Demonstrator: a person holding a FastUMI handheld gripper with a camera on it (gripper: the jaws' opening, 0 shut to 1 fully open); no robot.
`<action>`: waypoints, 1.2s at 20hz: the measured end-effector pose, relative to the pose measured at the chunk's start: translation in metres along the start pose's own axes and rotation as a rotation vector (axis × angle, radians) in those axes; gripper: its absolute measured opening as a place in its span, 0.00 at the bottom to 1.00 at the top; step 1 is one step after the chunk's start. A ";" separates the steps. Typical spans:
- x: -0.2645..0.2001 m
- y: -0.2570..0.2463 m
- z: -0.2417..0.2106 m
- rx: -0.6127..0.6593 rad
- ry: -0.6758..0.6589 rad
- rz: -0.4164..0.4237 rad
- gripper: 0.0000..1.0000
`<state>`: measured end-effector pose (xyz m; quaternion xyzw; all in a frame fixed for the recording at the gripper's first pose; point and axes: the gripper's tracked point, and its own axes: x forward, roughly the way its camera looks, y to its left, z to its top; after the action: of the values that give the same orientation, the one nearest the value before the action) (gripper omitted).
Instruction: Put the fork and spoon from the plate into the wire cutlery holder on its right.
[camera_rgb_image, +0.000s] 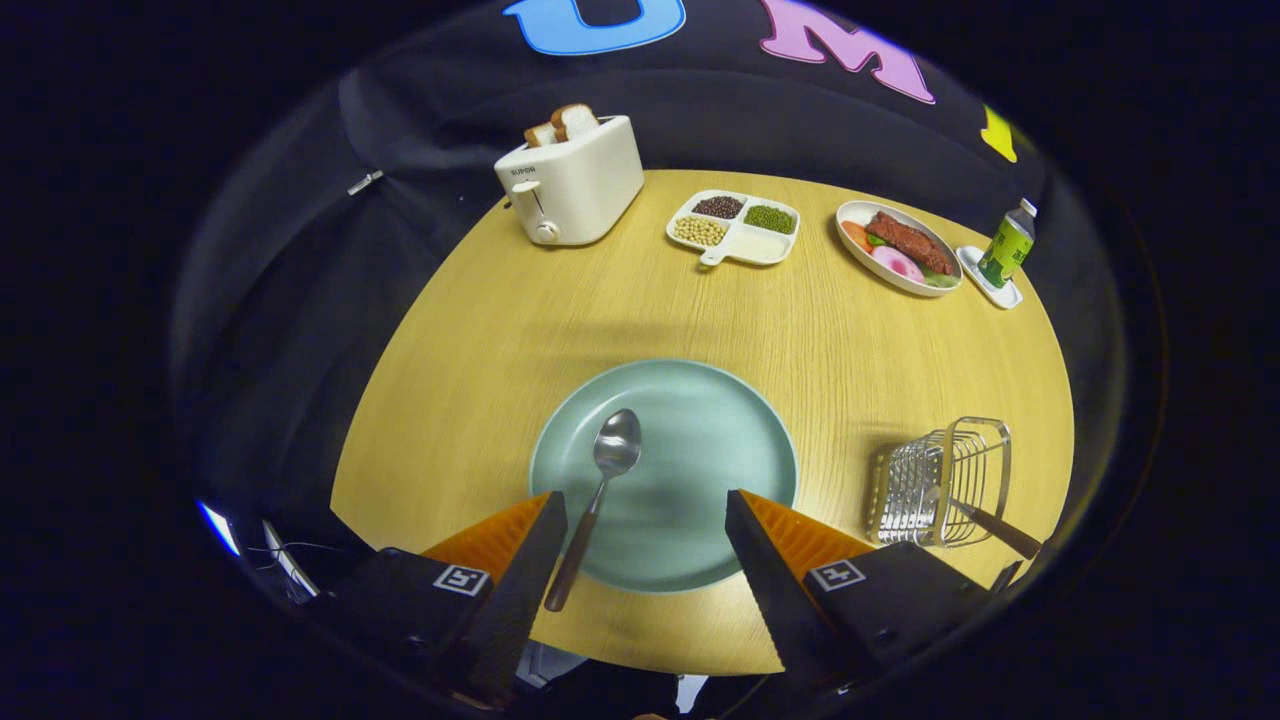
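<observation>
Spoon: position relative to tongs

Spoon (597, 490) on plate (700, 540), just ahead of tongs (646, 515), nearer left finger. Long axis near-parallel to fingers: bowl beyond, handle overhanging rim toward left fingertip. Tongs spread, empty. Fork (990, 528) apparently already in holder (940, 480), right of plate on tabletop (480, 380). Shift leftward to straddle handle.

Rides on the gripper (645, 520), looking forward and down along both fingers (spread wide). Sits near above the plate (720, 440). Faces across the table (500, 330) toward the booth wall.
</observation>
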<state>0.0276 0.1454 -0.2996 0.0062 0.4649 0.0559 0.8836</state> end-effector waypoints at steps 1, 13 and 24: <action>0.007 0.000 -0.003 -0.007 0.016 -0.010 0.99; 0.058 0.004 -0.056 0.040 0.238 -0.047 0.97; 0.056 0.025 -0.068 0.015 0.286 0.104 0.11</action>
<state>0.0012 0.1729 -0.3824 0.0291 0.5856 0.0985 0.8040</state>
